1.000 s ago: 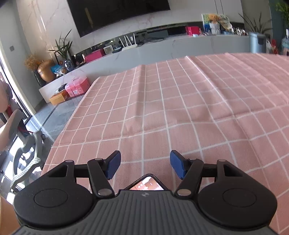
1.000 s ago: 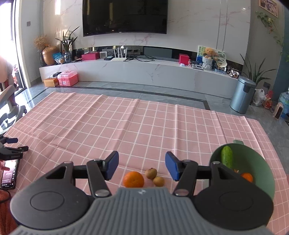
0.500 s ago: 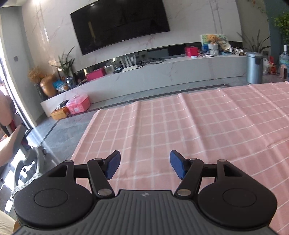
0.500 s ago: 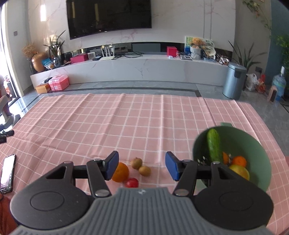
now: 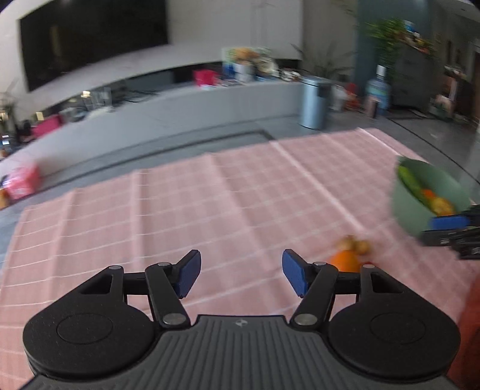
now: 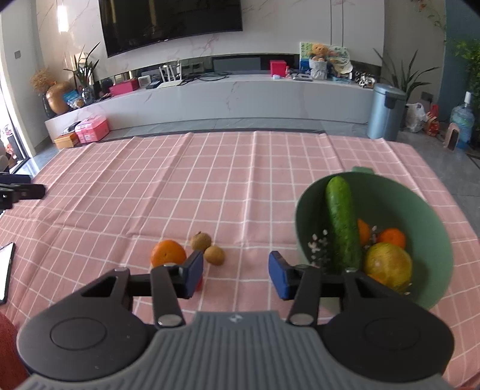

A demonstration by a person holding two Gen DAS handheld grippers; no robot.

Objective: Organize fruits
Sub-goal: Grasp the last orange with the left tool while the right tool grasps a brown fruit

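I see the pink checked tablecloth (image 6: pixel 240 180) under everything. The green bowl (image 6: pixel 432 228) holds a cucumber (image 6: pixel 342 222) and citrus. Left of the bowl lie an orange (image 6: pixel 168 252) and two small brown fruits (image 6: pixel 207 247). My right gripper (image 6: pixel 235 274) and left gripper (image 5: pixel 240 276) both hang with fingers spread, holding nothing.

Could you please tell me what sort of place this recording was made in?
Most likely a home living room: a large wall-mounted television above a long marble media console, with potted plants and a pedal bin nearby.
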